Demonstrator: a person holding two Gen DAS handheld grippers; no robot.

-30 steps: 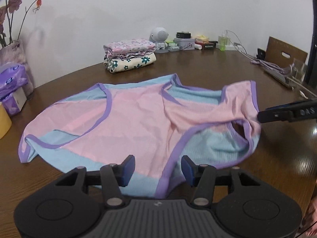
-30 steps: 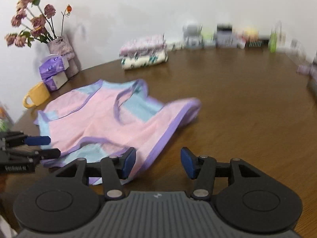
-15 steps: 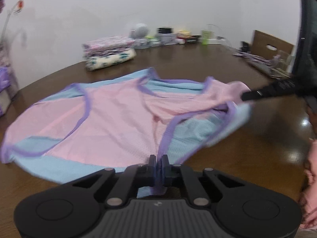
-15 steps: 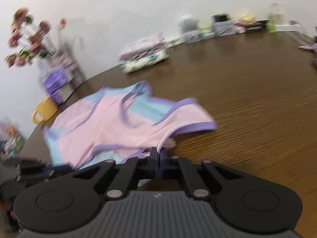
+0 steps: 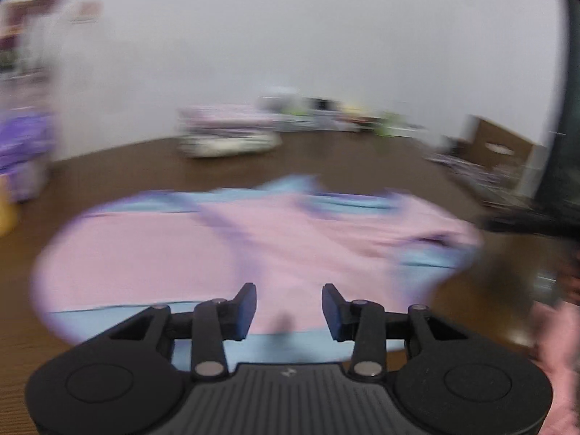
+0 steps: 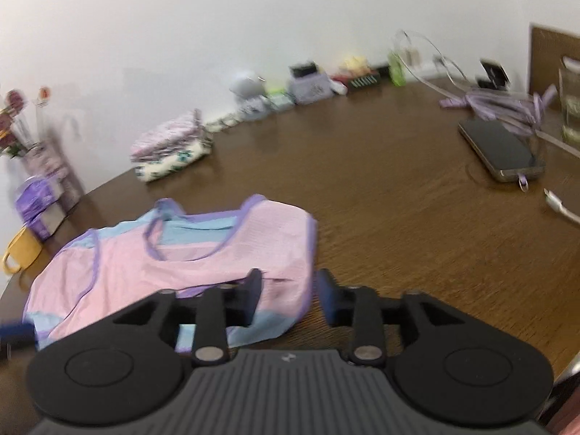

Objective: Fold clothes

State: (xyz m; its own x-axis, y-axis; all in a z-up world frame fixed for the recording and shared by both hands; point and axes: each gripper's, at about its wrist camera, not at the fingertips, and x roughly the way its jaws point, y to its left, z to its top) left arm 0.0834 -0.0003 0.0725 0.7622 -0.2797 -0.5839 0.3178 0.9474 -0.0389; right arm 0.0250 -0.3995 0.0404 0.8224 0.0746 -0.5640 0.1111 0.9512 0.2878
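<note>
the pink knit garment with pale blue panels and purple trim lay spread on the dark brown wooden table, its right part doubled over toward the middle so that a blue underside showed along the near edge. the left claw stood wide, with nothing between its pads, just above the near blue hem; the right claw stood equally wide and empty over the garment's near right corner. judging from this, the fold looked loose: the thin fabric could spring or slide back on the smooth wood, and the turned-over layer sat crooked, so a later fold laid on top might come out lopsided. the left view was heavily smeared, so exactly where the hem ran under that claw could not be told, and a pinch made there might catch only one layer or miss the edge. a pad dragging low could also pull the cloth askew. further out, a stack of folded floral clothes sat near the table's far edge, well apart from the garment. a yellow mug and a purple tissue pack stood at the left, a dark phone with cables at the right, and small clutter lined a plain white wall.
</note>
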